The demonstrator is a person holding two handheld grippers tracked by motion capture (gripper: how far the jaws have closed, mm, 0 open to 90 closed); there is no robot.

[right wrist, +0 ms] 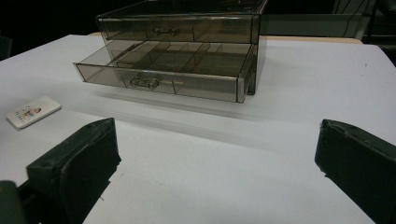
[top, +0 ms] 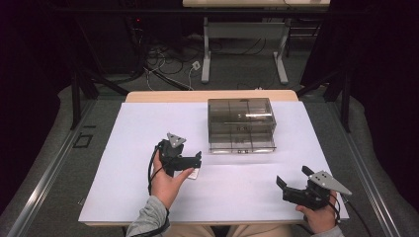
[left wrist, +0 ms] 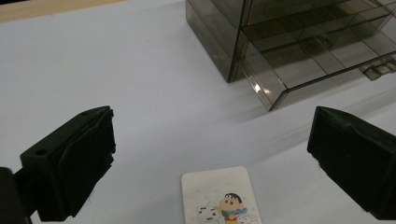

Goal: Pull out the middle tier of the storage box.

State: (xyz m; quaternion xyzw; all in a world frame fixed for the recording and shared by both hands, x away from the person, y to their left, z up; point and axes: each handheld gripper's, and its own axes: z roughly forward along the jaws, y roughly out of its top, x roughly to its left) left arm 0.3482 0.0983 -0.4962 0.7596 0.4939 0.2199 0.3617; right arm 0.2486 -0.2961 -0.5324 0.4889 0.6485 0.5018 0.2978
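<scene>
A: High view: left gripper (top: 190,160) hangs over the small white cartoon-printed card (top: 192,174), the right gripper (top: 282,183) idle.

B: Left gripper view: jaws wide apart, card (left wrist: 222,196) lying between, ungrasped.

A: Right gripper view: its jaws gape too; the smoky transparent plastic drawer box (right wrist: 182,51) has its lower drawer open. Next, lower and pinch.

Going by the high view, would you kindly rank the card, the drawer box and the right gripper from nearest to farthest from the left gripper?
1. Card: on the sheet right under the left gripper's jaws.
2. Drawer box: behind and to the right.
3. Right gripper: far right, near the table's front edge.
</scene>
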